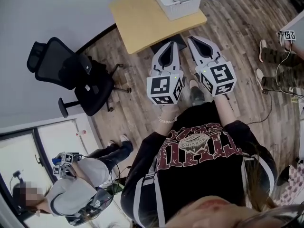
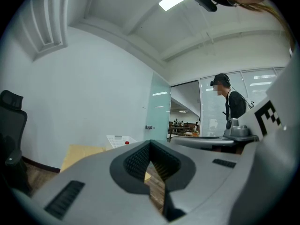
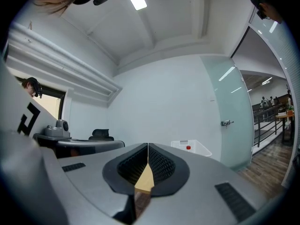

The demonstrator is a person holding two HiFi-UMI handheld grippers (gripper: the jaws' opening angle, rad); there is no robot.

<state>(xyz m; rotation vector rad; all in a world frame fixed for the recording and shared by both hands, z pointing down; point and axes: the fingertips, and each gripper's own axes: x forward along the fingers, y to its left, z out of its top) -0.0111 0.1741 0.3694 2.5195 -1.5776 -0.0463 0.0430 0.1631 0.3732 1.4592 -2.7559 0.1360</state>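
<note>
Seemingly at rest, the left gripper point(image 1: 172, 45) and right gripper point(image 1: 194, 39) hover clenched on nothing, side by side, short of the bench point(image 1: 137, 20).

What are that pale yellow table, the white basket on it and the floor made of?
The pale yellow square table looks like wood or laminate: smooth, matt, evenly coloured. The white perforated basket looks like moulded plastic, judging by its rows of small holes. The brown plank floor shows grain and board seams: wood or printed laminate, I cannot tell which.
</note>
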